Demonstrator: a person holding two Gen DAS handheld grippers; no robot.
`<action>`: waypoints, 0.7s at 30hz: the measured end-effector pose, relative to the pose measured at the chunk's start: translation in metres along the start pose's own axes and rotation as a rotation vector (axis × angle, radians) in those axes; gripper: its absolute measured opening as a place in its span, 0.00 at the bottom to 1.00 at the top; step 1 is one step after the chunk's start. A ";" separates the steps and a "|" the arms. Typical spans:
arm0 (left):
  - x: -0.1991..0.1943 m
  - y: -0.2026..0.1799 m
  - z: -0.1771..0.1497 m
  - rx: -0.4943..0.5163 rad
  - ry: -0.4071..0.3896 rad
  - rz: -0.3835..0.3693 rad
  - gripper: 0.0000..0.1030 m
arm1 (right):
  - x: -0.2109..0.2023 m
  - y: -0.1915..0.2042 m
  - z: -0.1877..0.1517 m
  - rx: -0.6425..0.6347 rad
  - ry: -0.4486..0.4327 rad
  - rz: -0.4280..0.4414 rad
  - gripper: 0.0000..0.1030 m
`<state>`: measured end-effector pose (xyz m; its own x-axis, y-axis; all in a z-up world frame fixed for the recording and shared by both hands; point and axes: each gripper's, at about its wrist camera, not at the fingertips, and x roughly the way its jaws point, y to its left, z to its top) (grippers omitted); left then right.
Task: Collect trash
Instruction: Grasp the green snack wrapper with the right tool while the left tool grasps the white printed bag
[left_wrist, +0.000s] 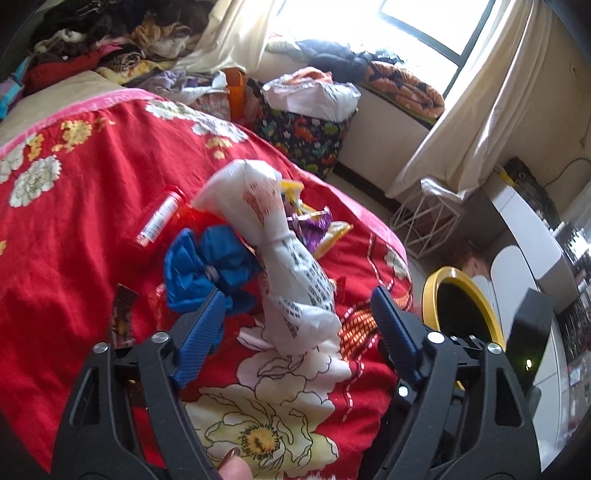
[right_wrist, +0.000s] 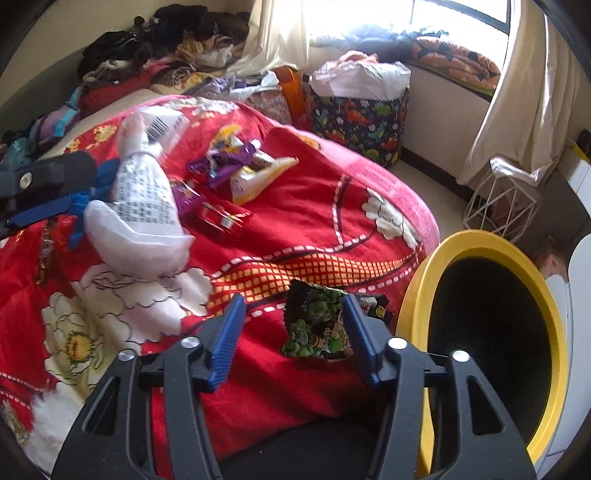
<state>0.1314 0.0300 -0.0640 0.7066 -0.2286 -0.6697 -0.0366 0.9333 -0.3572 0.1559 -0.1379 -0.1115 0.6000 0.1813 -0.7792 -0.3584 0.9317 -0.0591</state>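
A twisted white plastic bag with printed text (left_wrist: 291, 266) stands on the red flowered blanket (left_wrist: 81, 206), between the fingers of my open left gripper (left_wrist: 299, 299). It also shows in the right wrist view (right_wrist: 142, 199). A blue crumpled wrapper (left_wrist: 207, 266), a red bottle (left_wrist: 159, 218) and purple and yellow wrappers (left_wrist: 314, 225) lie behind it. My right gripper (right_wrist: 293, 304) is open around a green cartoon snack packet (right_wrist: 317, 328) near the bed edge. A yellow-rimmed black bin (right_wrist: 495, 332) stands just right of it.
A dinosaur-print basket with a white bag (right_wrist: 360, 114) stands past the bed. A white wire stand (right_wrist: 502, 199) is by the curtain. Clothes are piled at the bed's far side (right_wrist: 159, 48). White furniture (left_wrist: 532, 236) is at the right.
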 end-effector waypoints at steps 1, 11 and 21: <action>0.004 0.000 -0.001 -0.001 0.013 0.000 0.67 | 0.003 -0.001 0.000 0.002 0.007 0.000 0.39; 0.030 -0.006 -0.005 -0.001 0.068 0.014 0.48 | -0.001 -0.011 0.000 0.055 -0.026 0.105 0.01; 0.035 -0.005 -0.010 0.000 0.075 0.009 0.27 | -0.033 -0.029 -0.004 0.146 -0.109 0.249 0.01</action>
<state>0.1489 0.0147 -0.0918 0.6514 -0.2405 -0.7196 -0.0425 0.9354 -0.3510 0.1437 -0.1718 -0.0866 0.5824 0.4349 -0.6868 -0.4019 0.8884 0.2217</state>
